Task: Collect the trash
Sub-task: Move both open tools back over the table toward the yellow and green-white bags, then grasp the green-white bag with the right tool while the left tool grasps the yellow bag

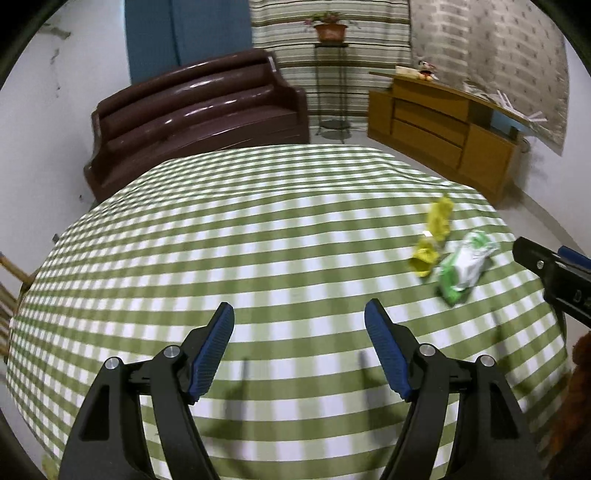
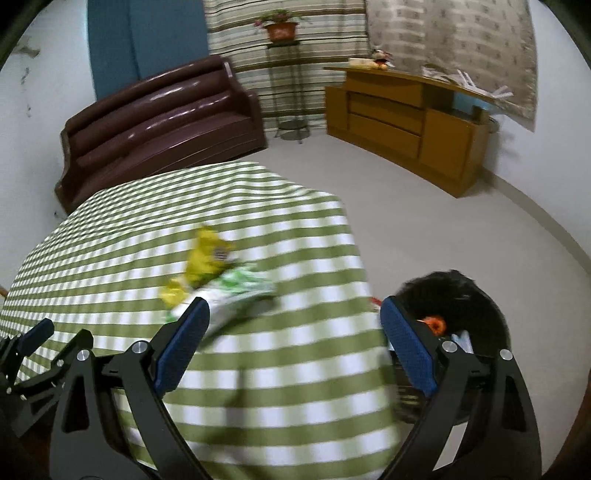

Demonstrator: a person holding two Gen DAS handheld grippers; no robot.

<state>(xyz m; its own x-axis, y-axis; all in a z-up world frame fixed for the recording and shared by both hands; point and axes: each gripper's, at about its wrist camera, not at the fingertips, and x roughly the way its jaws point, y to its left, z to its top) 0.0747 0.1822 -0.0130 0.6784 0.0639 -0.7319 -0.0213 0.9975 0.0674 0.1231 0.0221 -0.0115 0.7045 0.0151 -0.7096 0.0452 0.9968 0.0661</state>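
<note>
Two pieces of trash lie together on the desk (image 1: 258,229) with the green-and-white checked cloth, near its right edge: a crumpled yellow wrapper (image 1: 434,236) and a green-and-white packet (image 1: 463,267), touching or just overlapping, both motion-blurred.

Left hand-held gripper (image 1: 299,347): jaws spread wide, nothing between the blue pads (image 1: 212,350), released. It hangs over bare cloth, angled down at the desk. The trash sits ahead and well to its right, apart from it. The tip of the other tool pokes in at the right edge of this view, just past the packet.

Right hand-held gripper (image 2: 295,343): jaws also spread wide, empty, released. The green-and-white packet (image 2: 236,295) lies just ahead of its left pad (image 2: 181,347); whether they touch I cannot tell from the blur. The yellow wrapper (image 2: 205,258) lies beyond the packet, further left. This gripper straddles the desk's right edge, tilted downward, with its right pad over a black-lined bin (image 2: 476,306) that stands on the floor beside the desk; something orange shows inside the bin.

Background: brown sofa (image 1: 199,118), wooden cabinet (image 1: 443,125), potted plant (image 1: 330,27) on a stand.
</note>
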